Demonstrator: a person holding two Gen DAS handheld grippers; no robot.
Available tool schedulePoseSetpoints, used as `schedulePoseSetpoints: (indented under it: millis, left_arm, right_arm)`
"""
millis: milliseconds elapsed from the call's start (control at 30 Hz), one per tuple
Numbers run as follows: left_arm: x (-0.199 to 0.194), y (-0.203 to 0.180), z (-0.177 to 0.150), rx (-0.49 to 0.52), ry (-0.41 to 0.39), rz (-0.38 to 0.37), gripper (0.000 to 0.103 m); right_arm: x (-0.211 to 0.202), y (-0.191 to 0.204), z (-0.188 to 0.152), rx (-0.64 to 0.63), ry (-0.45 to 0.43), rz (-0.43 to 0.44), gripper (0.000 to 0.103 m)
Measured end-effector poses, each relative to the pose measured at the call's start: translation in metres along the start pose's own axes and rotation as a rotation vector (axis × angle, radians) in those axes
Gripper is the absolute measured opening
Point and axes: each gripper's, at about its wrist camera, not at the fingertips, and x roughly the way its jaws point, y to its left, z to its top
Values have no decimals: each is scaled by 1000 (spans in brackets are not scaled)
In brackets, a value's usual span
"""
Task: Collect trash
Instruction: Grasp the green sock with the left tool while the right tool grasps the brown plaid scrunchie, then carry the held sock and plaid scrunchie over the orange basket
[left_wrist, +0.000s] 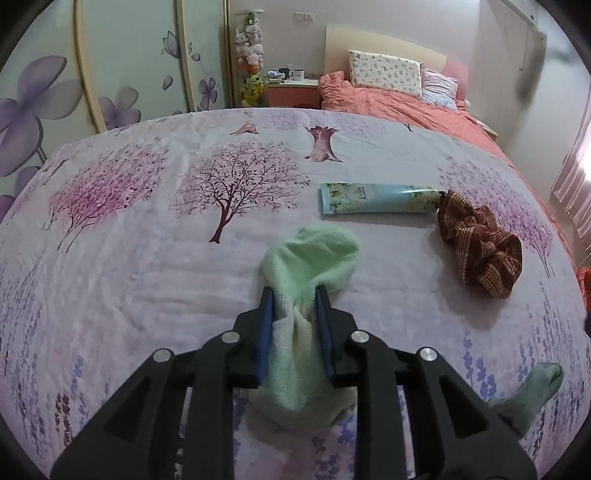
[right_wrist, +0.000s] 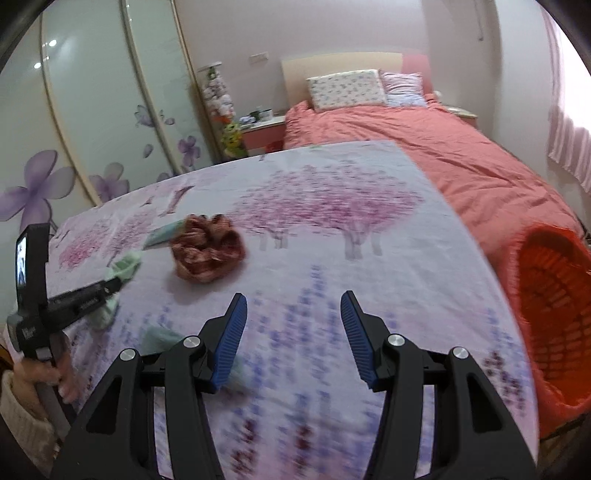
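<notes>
Now the left claw (left_wrist: 294, 291) pinches the pale green fluffy sock (left_wrist: 308, 266) on the tree-printed lilac sheet (left_wrist: 147, 266); lifting it clear before carrying should avoid dragging. The right claw (right_wrist: 293, 301) hangs half open and empty. Beyond lie a brown striped scrunchie (left_wrist: 480, 245), a blue-green tube (left_wrist: 376, 199) and, at right, the orange woven basket (right_wrist: 554, 314).

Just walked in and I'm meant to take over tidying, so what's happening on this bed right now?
A person is clearing items off the tree-print bedspread with two handheld grippers. The left gripper is shut on a light green sock. The right gripper is open and holds nothing. A tube, a brown scrunchie and a darker green sock lie on the bedspread. An orange basket sits at the bed's right edge.
</notes>
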Motion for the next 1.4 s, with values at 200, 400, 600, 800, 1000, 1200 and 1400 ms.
schedulePoseSetpoints:
  millis: [200,400,600,800,1000,1200,1400]
  left_arm:
    - [2,10,1,-34,-2,-40,25]
    - [3,14,2,-60,-4,-67,25]
    - [4,18,2,-78,-6,-85,25]
    - [4,18,3,-78,-6,-85,25]
    - [5,18,3,-74,-6,-80,25]
    - [5,15,3,-61,-4,-65,25]
    - [4,13,1,-52,-4,-55,25]
  right_arm:
    - [36,44,25,-38,32,55,54]
    - [75,81,37,-114,107,87,54]
    - [97,92,26,-213,173,4,33]
    - [76,67,26,-166,117,-15,12]
    - [49,11,25,-83,43,-134,12]
    - [45,-31,12,-68,48,-281,12]
    - [52,-31,9,-74,95,-298,16]
